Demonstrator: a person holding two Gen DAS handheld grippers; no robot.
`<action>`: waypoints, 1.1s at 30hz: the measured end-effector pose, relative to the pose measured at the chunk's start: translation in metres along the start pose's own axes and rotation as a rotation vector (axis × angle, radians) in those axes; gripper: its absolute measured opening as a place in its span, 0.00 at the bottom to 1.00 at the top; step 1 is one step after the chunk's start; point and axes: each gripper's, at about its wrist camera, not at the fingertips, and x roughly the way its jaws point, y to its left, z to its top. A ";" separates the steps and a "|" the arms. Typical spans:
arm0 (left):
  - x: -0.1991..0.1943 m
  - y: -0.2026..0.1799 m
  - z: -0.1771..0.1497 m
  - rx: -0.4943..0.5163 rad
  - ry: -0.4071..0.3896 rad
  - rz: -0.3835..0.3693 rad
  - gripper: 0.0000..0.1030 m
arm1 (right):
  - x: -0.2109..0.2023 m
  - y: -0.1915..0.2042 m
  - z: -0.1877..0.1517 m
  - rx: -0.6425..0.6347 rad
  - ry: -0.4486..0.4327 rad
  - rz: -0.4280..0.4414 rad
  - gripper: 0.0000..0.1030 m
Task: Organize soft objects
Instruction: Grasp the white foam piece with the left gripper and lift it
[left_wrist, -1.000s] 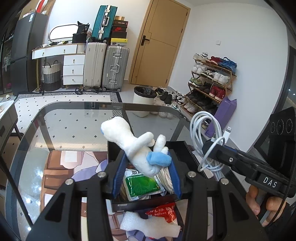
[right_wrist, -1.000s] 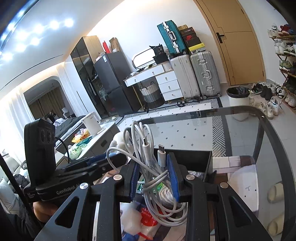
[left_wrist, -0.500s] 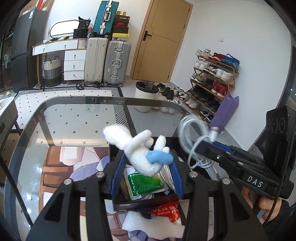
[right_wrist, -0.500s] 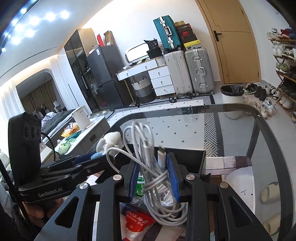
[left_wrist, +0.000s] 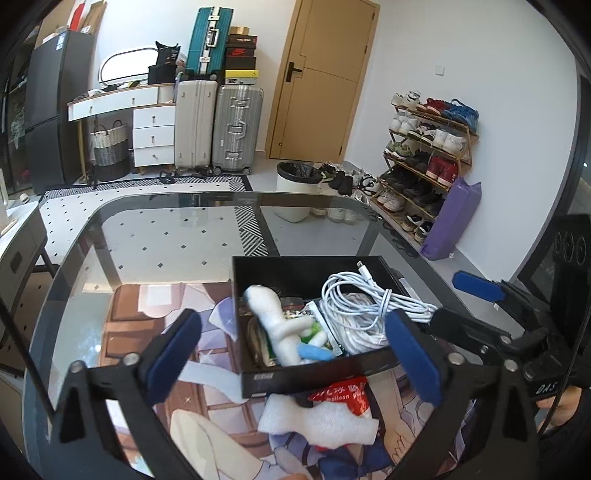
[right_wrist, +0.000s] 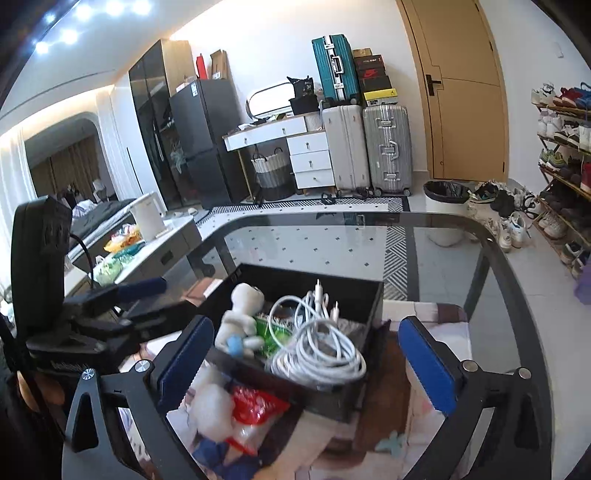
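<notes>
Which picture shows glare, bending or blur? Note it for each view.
Left wrist view: door and walls bow outward, glass table reflects faintly, black corners. Right wrist view: ceiling lights flare, bright glowing strip at left, foam near the lens looks soft.

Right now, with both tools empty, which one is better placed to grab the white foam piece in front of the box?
Left. The foam piece lies centred between the open left tool; the right tool sees it off-centre.

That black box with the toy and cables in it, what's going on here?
A person holding a gripper in each hand is tidying soft things into the black box on the glass table. The white plush toy and coiled white cable lie inside. Both the left gripper and right gripper are open and empty.
</notes>
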 end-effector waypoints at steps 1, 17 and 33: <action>-0.002 0.002 -0.002 -0.007 0.000 0.004 1.00 | -0.002 0.001 -0.002 -0.002 0.002 -0.001 0.99; -0.016 0.009 -0.044 0.002 0.066 0.006 1.00 | -0.011 -0.004 -0.050 0.124 0.060 -0.049 0.99; -0.006 -0.004 -0.070 0.044 0.133 -0.022 1.00 | -0.006 -0.001 -0.077 0.106 0.128 -0.058 0.99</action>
